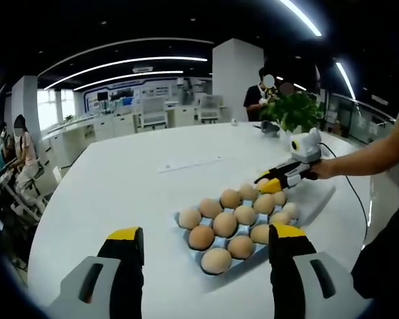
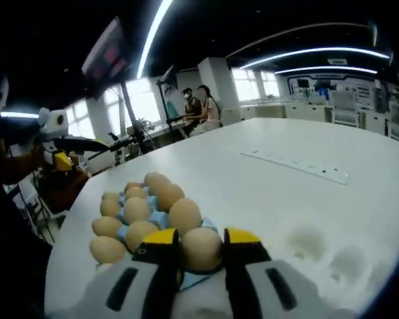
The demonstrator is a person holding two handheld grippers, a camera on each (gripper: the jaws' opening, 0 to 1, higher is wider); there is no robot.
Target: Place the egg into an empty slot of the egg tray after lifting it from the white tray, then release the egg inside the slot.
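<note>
My right hand-held gripper (image 2: 201, 247) was closed around the egg (image 2: 201, 248) at the egg tray's (image 1: 186, 218) near edge — slot straight below; my left hand-held gripper (image 1: 206, 246) hung open, farther off.

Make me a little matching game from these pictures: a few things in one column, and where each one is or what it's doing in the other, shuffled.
Things:
1. right claw
2. left claw
3. egg tray
4. potted plant

Places or states:
A. stands at the far side of the white table
B. open, holding nothing, short of the eggs
C. blue, nearly full of brown eggs
D. closed around an egg at the tray's edge

Pairs: 1-D, 2-B, 3-C, 4-A
</note>
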